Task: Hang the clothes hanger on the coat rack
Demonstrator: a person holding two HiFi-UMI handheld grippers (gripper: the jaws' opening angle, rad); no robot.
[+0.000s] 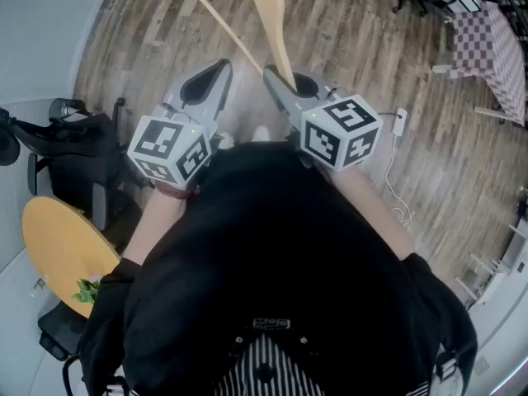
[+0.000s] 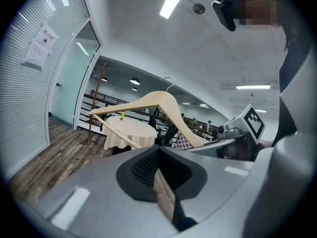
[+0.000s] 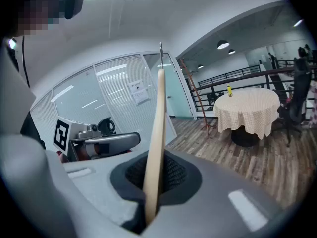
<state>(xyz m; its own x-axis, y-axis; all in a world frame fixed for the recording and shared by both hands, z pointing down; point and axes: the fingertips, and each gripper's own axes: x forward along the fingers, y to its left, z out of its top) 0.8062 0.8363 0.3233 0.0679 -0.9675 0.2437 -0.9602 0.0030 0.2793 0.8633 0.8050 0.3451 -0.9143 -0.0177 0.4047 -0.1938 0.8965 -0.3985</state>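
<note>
One clothed table [image 3: 250, 108] beside coat rack [image 3: 193, 83]

Wood-plank floor [image 1: 165, 48] carries a round, cloth-covered counter [image 3: 247, 108], a coat rack [image 3: 200, 102] just beside it, a black chair [image 1: 74, 159] and a white cable [image 1: 390, 176].

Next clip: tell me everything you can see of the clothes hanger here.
The clothes hanger is pale, smooth wood with sloping shoulders, a straight lower bar and a thin metal hook. It hangs on nothing: the right hand-held gripper holds it in the air above the plank floor, jaws shut on the end of one shoulder. Nothing else touches it.
</note>
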